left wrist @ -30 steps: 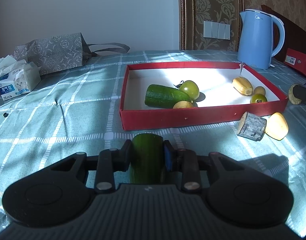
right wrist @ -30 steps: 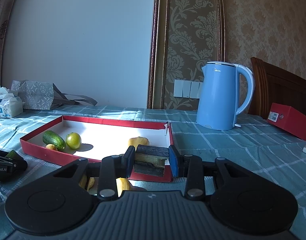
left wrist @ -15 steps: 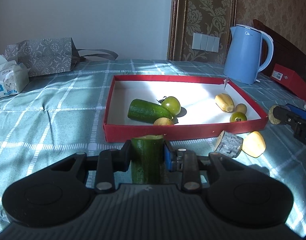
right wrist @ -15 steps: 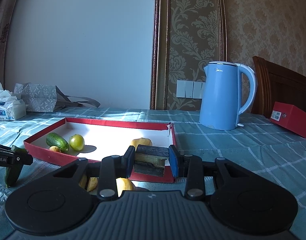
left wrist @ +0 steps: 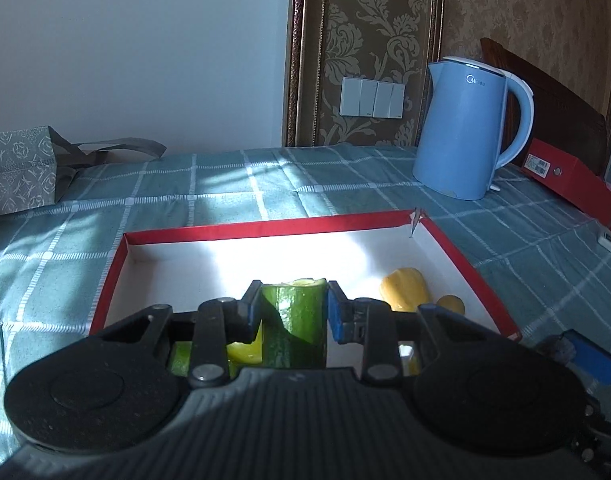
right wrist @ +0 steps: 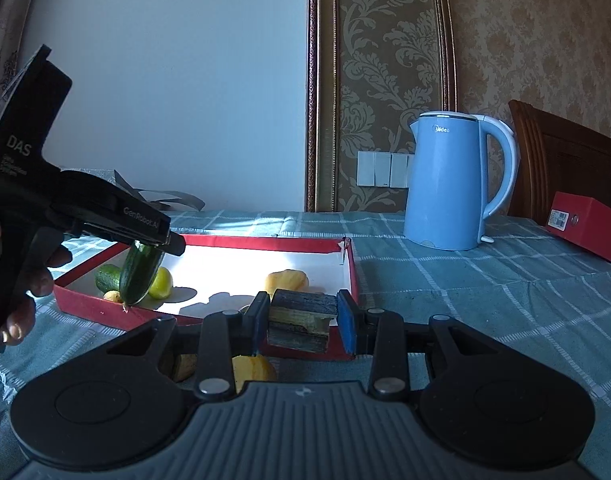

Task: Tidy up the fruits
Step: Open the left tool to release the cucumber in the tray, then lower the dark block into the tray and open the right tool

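Since a second ago the left gripper point(left wrist: 294, 307) has travelled from the near side of the worktop point(left wrist: 225, 196) to a spot above the shallow red cardboard tray with a white floor point(left wrist: 265, 227), and the view now looks down into the tray instead of across at its near wall. Its fingers are narrow, clamped on a cut piece of green cucumber point(left wrist: 295, 322) that hangs tip-down over the tray's near-left corner in the right wrist view point(right wrist: 139, 274), above a whole green cucumber point(right wrist: 107, 276) and a round green fruit point(right wrist: 161, 283) lying inside. A hand point(right wrist: 29, 280) grips this tool's black handle.

The right gripper point(right wrist: 303, 316) has not shifted; its fingers are narrow too, pressed on a dark, weathered wooden block point(right wrist: 301, 318) held near the tray's near-right corner. A yellow lumpy fruit point(right wrist: 286, 280) sits inside the tray at the right.

On the teal checked cloth, a light blue electric kettle point(right wrist: 449, 184) stands beyond the tray to the right, and a red box point(right wrist: 589, 224) lies at far right.
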`<state>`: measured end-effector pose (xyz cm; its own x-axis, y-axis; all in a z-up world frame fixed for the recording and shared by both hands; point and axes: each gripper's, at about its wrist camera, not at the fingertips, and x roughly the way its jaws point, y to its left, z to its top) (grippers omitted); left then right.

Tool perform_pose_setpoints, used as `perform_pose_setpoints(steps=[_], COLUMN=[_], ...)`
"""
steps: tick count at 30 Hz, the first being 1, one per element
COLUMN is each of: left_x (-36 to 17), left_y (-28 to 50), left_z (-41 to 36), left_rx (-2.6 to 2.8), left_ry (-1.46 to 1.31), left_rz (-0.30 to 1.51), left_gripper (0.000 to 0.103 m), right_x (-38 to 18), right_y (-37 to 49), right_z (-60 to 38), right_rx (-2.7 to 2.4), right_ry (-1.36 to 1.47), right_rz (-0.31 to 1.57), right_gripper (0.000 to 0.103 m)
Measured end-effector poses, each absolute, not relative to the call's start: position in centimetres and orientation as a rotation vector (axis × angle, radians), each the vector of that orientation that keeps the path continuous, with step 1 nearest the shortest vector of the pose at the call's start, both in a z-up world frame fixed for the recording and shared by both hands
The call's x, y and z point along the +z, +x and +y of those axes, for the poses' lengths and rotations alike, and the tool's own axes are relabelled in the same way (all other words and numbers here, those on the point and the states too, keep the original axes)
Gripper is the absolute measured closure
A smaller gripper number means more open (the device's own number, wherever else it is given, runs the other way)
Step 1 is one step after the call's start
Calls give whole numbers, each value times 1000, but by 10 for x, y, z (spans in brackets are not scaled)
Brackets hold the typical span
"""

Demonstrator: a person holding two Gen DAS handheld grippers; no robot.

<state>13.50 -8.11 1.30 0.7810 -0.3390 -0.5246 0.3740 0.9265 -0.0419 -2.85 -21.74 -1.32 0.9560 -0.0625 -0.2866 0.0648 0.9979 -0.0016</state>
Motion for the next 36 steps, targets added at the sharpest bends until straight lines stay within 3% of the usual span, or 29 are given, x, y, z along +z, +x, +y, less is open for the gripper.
perform_pose_setpoints(steps=[7,8,9,11,12,20,31,36], left_x=[-4,-5,-4,0,3,17,-21,-28], left_y=[170,170,168,158,152,77,56,46], left_z=[-107,-107,-106,-101,-98,-53,34,34], left_rx=[-363,-357,-347,-314,-295,-266,-211,-194], left_ry=[92,87,82,72,80,77,-167,-93], left_rz=[602,600,579,497,457,367,559,578], left_gripper=[72,59,38,11,7,0,0,0], right_x=[-14,-14,-15,-15,-15,-16,-17,-17], right_y=[-25,-25,-25,-25,-25,-26,-28,-28], right_z=[-217,-217,-216,-215,-215,-214,-208,-207], right_rx=[-50,-48,-46,-45,-45,-47,-40,-36], right_ry=[12,11,9,5,5,-2,-34,-43], right_rz=[309,311,312,314,314,314,300,298], right_gripper=[69,69,69,69,69,69,69,69])
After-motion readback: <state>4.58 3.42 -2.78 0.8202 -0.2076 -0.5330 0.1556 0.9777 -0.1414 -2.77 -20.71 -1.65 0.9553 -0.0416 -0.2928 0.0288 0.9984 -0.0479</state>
